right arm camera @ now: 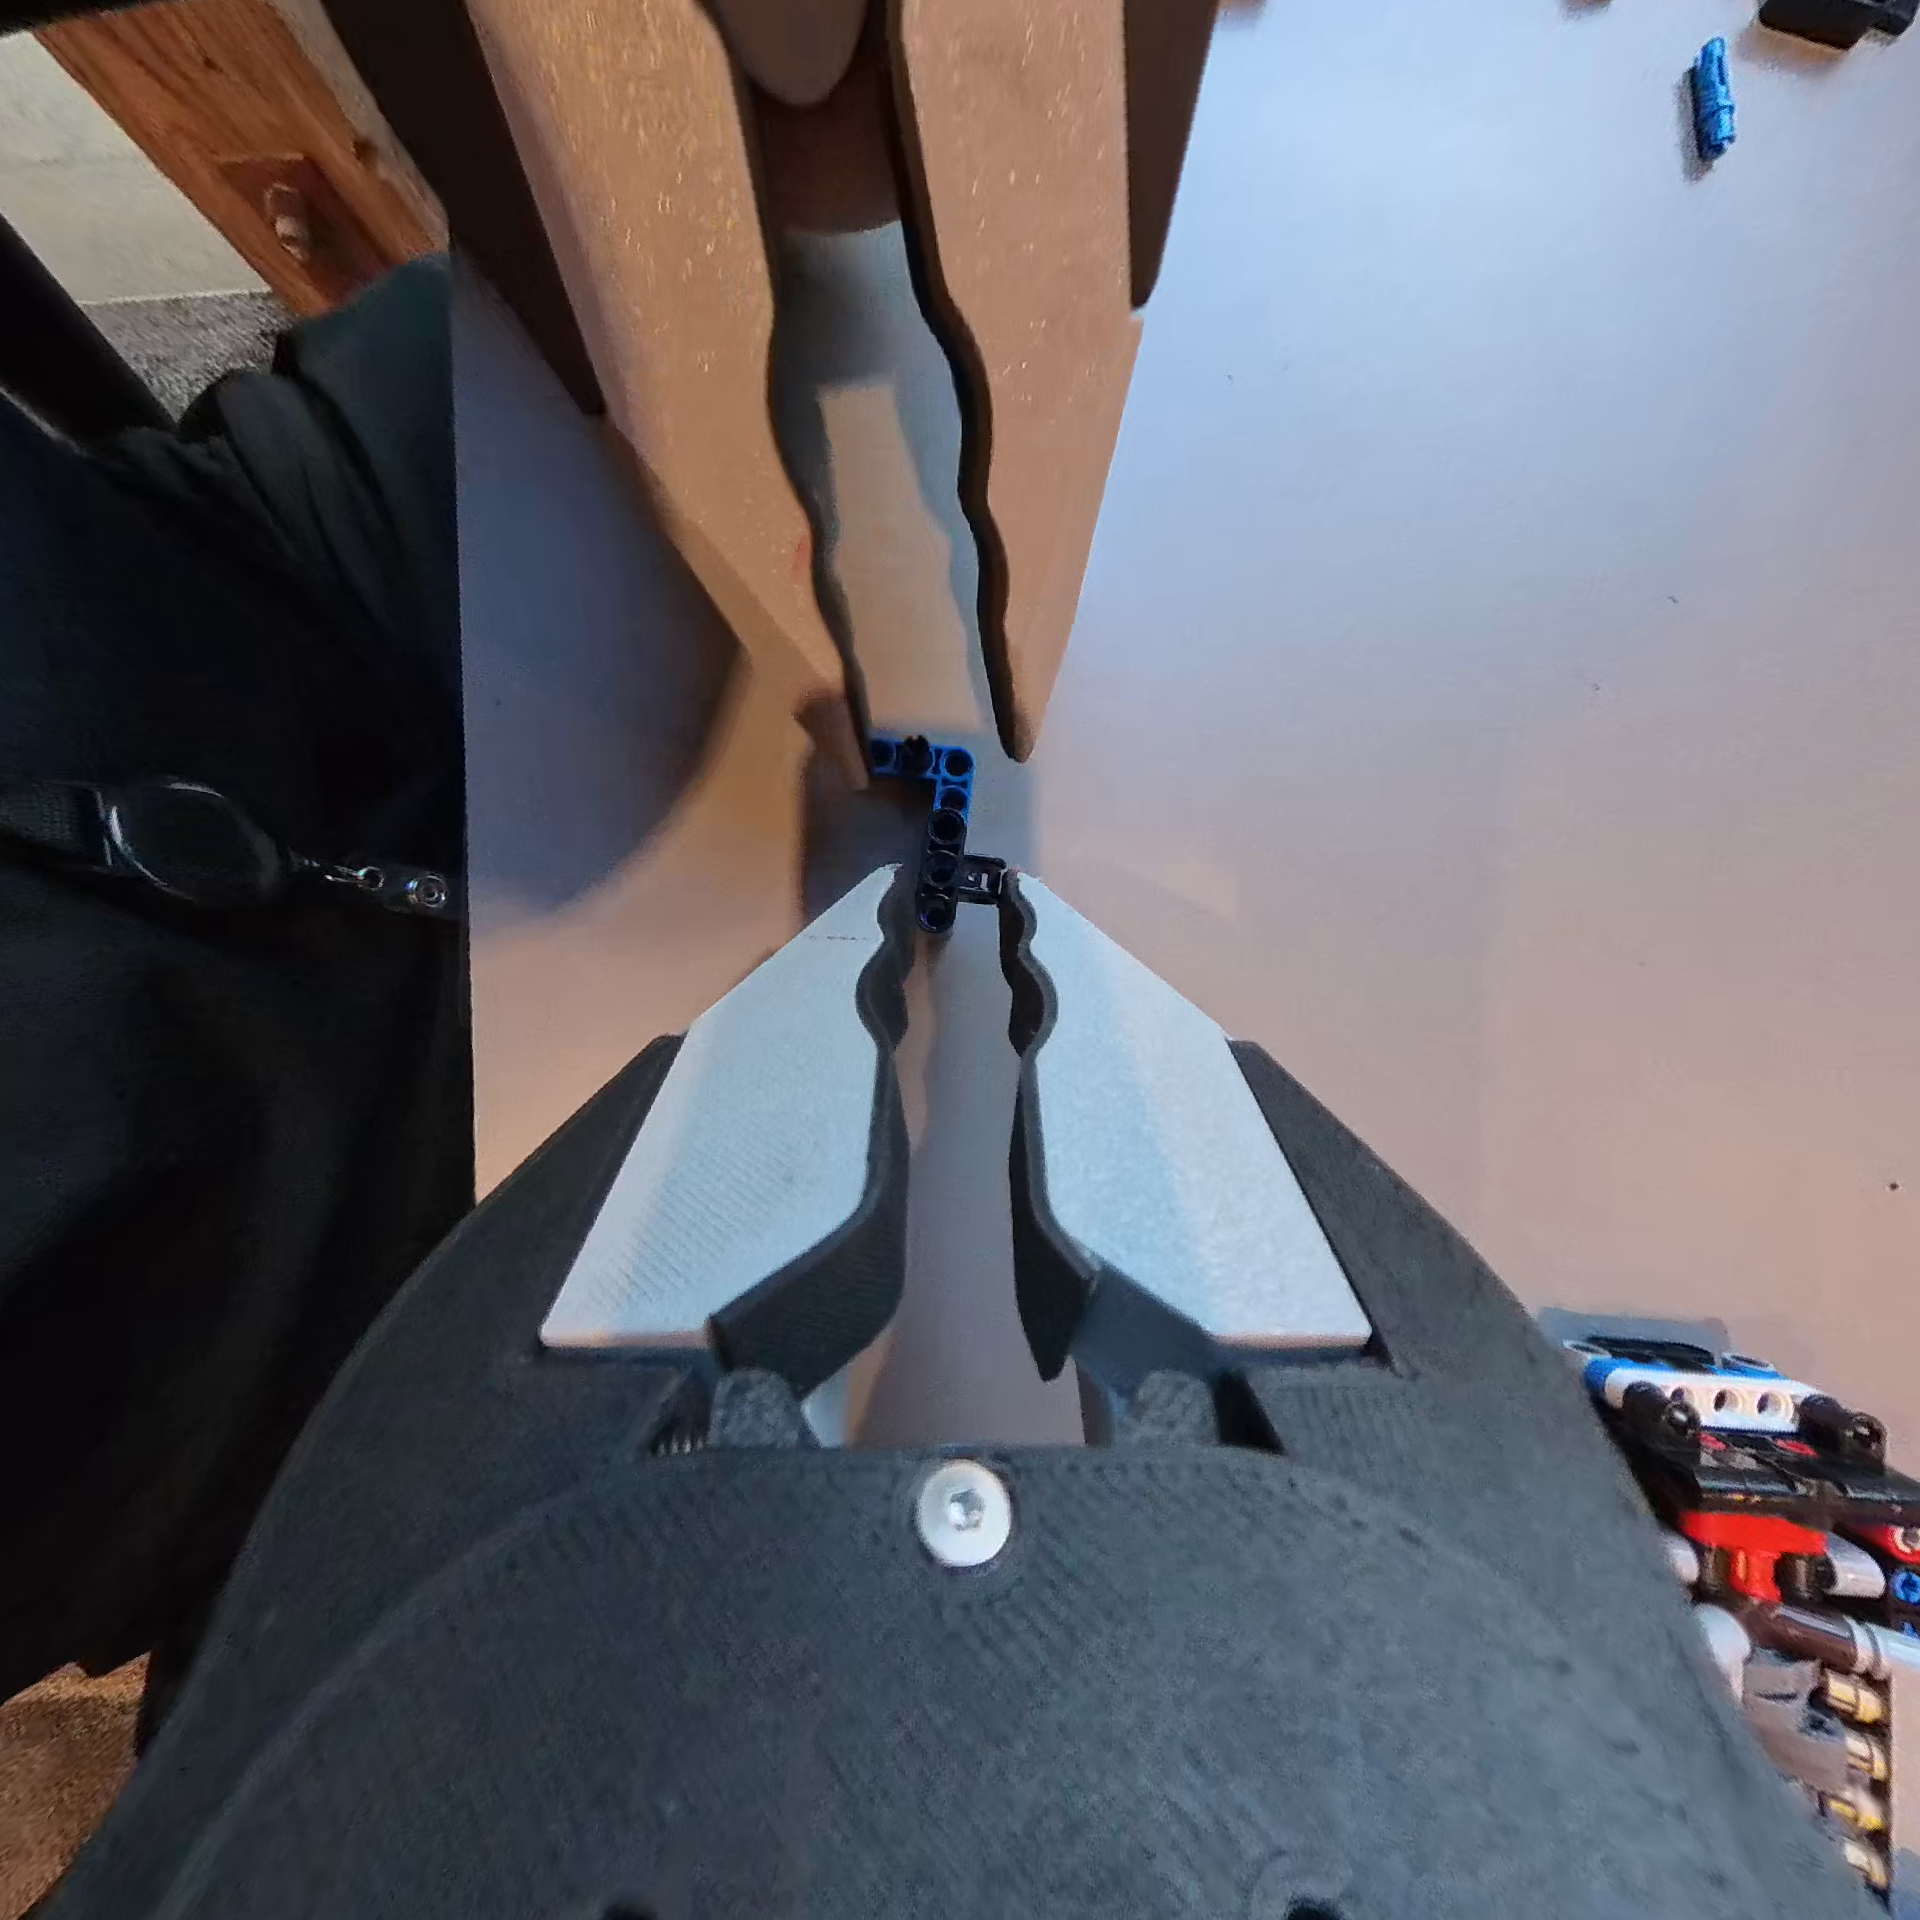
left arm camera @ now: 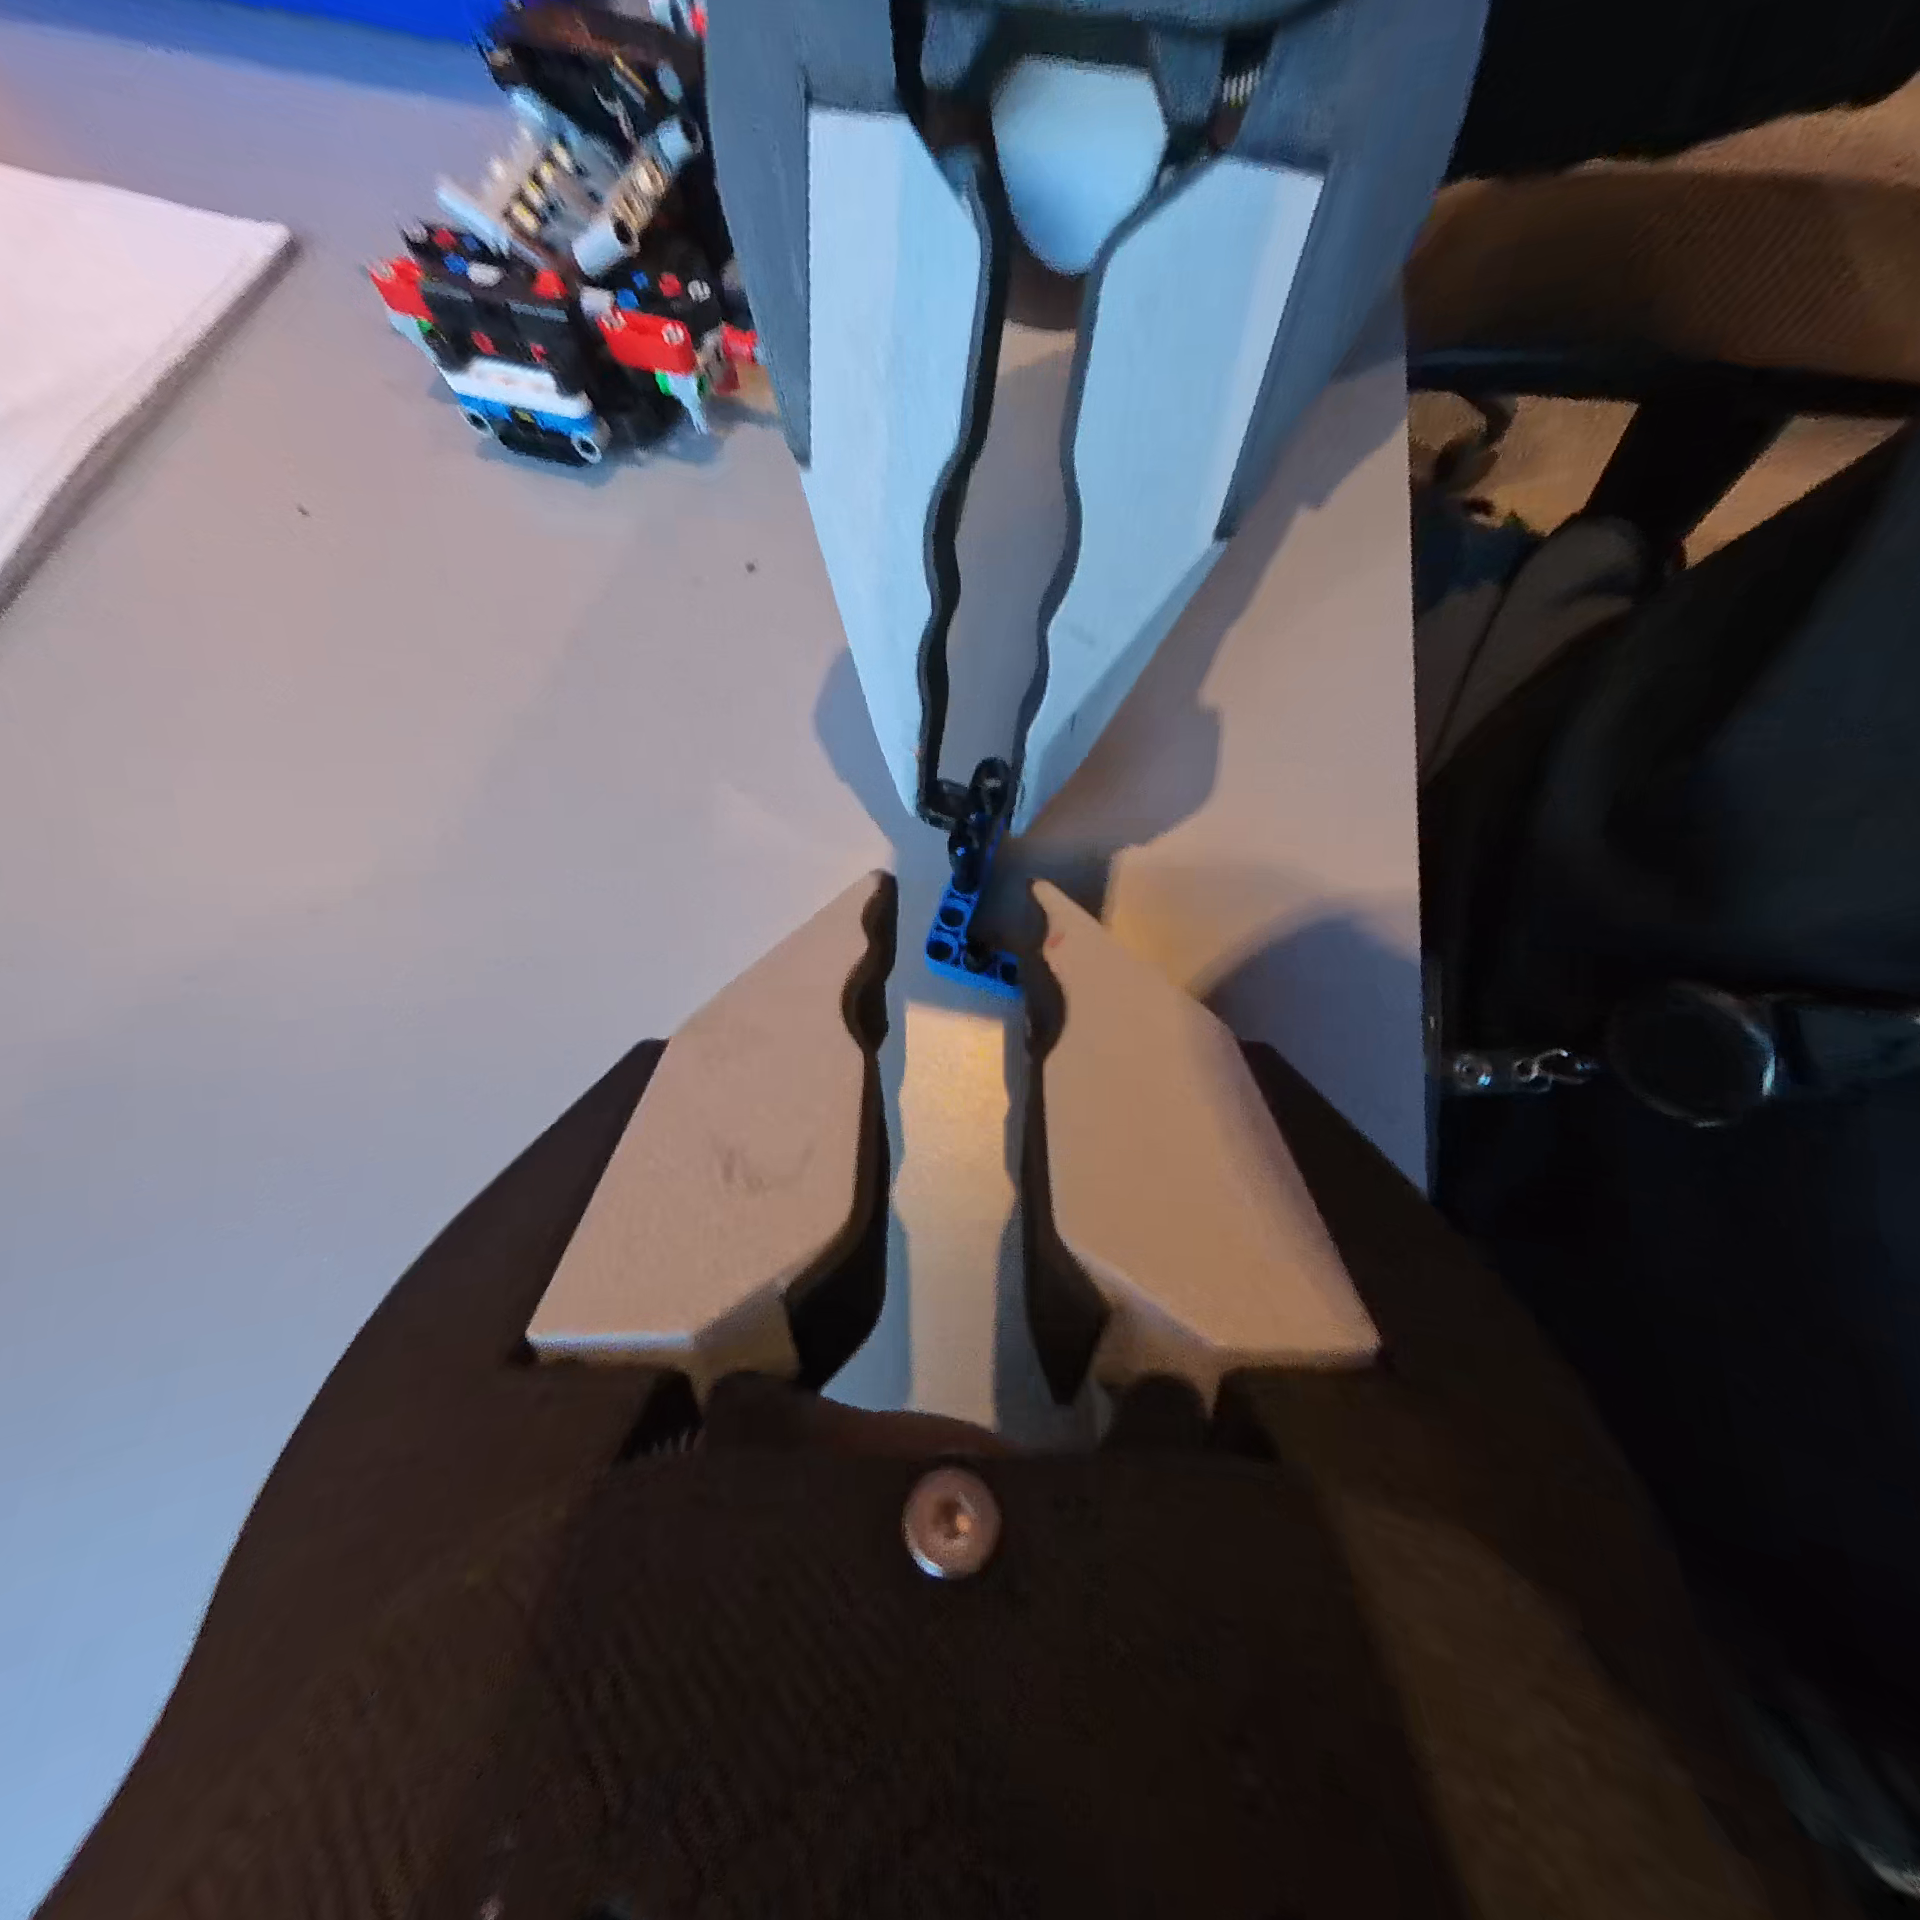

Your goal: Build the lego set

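A small blue L-shaped beam sits between the fingertips of my left gripper, just above the white table. The jaws stand close together around it. A black beam with a black pin is joined to the blue beam's upper end. My right gripper reaches in from the top, shut on this black beam. In the right wrist view, my right gripper pinches the black beam and its pin. The blue beam lies beyond it at the tips of the left gripper.
A partly built model in black, red, white and blue stands on the table, and also shows in the right wrist view. A white booklet lies far left. A loose blue pin lies farther off. The table edge borders a person's dark clothing. My two grippers' fingertips are within a few centimetres of each other.
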A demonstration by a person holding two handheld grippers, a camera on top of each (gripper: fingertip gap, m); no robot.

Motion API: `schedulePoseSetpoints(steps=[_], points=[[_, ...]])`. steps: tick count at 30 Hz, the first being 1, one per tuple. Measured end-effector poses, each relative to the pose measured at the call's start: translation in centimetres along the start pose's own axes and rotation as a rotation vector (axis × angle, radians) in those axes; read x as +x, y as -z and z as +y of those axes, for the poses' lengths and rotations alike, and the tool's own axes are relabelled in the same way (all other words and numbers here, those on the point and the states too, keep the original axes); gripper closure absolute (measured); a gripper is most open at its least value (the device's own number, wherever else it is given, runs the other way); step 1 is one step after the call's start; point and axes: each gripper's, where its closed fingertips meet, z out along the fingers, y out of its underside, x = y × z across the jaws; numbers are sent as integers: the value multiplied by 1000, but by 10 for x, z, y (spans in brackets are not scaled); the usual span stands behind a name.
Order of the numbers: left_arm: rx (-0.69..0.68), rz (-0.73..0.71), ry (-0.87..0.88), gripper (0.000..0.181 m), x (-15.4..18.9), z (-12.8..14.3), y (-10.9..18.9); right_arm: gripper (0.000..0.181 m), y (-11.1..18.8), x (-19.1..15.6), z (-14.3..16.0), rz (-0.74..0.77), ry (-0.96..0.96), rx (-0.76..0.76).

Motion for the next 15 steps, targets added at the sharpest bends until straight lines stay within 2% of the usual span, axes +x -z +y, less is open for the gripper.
schedulePoseSetpoints(steps=[15], points=[[-49,32,-89,177,4,1,-11,168,-2,-2,-1,-9,31,-36]])
